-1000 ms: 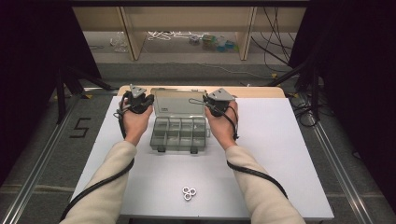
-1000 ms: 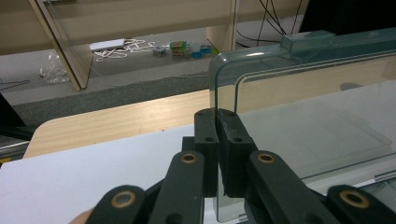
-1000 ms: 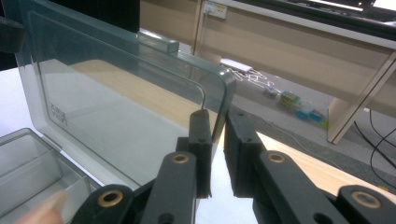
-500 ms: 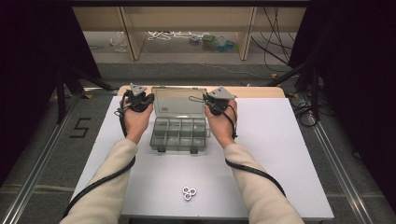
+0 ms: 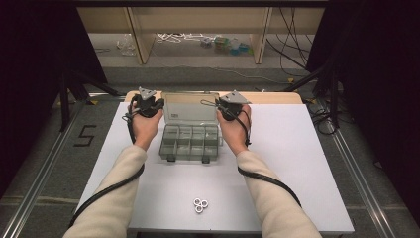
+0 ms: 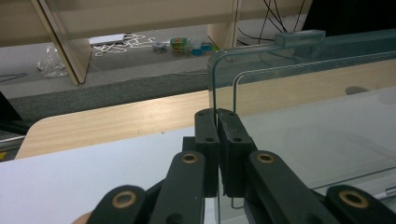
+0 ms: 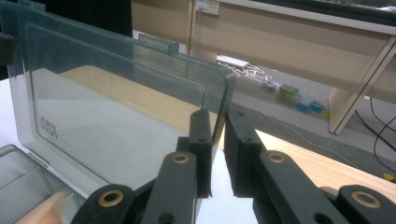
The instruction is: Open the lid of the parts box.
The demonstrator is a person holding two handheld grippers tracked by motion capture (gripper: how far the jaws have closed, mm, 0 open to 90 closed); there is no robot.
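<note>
A clear plastic compartment box (image 5: 190,142) sits mid-table with its lid (image 5: 190,106) raised upright at the back. My left gripper (image 5: 158,107) is shut on the lid's left edge; in the left gripper view the jaws (image 6: 217,116) pinch the thin lid (image 6: 303,116) between them. My right gripper (image 5: 222,107) holds the lid's right edge. In the right gripper view the lid's rim (image 7: 116,107) passes between the jaws of that gripper (image 7: 218,119). The box's compartments (image 7: 18,172) look empty as far as they show.
Three small silver rings (image 5: 200,204) lie together near the front edge of the white tabletop (image 5: 297,163). A wooden strip (image 5: 267,96) runs along the table's back edge. Beyond it, cables and small items lie on the floor under a wooden shelf.
</note>
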